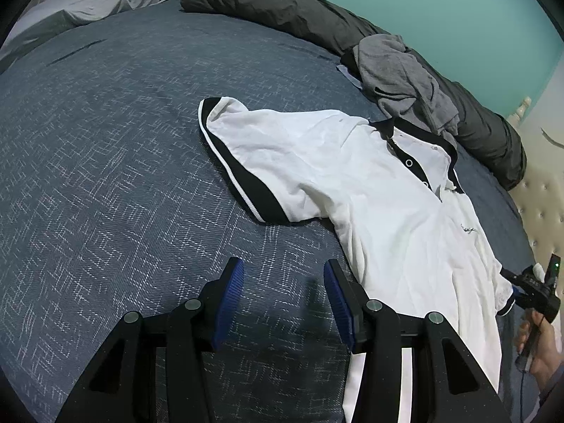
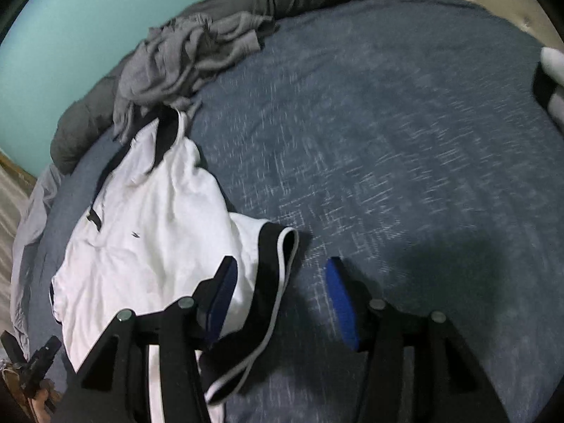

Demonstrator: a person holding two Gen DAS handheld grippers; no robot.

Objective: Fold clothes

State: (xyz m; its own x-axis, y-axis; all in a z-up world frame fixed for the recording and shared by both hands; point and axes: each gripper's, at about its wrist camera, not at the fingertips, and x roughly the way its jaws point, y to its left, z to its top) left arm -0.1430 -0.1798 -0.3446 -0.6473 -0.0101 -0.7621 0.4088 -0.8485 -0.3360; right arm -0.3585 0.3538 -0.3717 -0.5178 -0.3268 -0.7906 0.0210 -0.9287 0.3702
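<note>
Left wrist view: left gripper (image 1: 283, 296) gapes empty over the blue woven bedspread (image 1: 105, 176); right gripper (image 2: 282, 299) stands open astride the white black-trimmed polo shirt (image 2: 151, 232) sleeve.

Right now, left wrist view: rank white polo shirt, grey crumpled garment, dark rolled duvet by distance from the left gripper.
1. white polo shirt, just right of the left gripper
2. grey crumpled garment, beyond the collar, upper right
3. dark rolled duvet, along the teal wall
</note>
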